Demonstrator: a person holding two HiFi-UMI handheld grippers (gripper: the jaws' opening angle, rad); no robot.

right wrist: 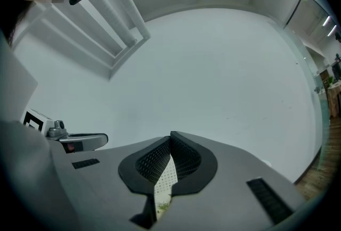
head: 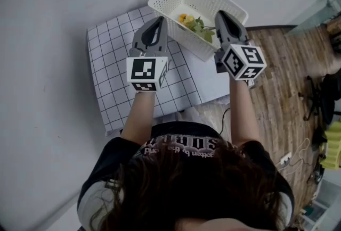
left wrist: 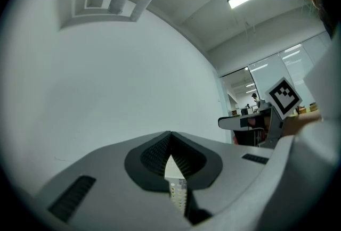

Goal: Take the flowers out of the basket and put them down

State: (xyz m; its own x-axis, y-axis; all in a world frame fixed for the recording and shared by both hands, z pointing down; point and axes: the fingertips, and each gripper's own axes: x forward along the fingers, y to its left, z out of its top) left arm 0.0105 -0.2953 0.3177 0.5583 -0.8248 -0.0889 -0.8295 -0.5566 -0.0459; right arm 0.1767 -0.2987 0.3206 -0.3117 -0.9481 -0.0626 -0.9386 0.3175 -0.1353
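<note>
With the left gripper (head: 158,21) and right gripper (head: 220,14) both clenched on nothing above the basket (head: 160,0), where the flowers (head: 196,26) lie (thin, tangled stems), reaching in unopened would probably shove the light basket or crush blooms.

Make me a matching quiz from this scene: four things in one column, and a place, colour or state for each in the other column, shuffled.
Column one:
1. flowers
2. basket
3. checked cloth
4. right gripper

Column two:
A. white, with perforated walls
B. jaws together, tip at the basket
C. lying inside the basket
D. spread flat, dark grid lines on white

Pairs: 1-C, 2-A, 3-D, 4-B
</note>
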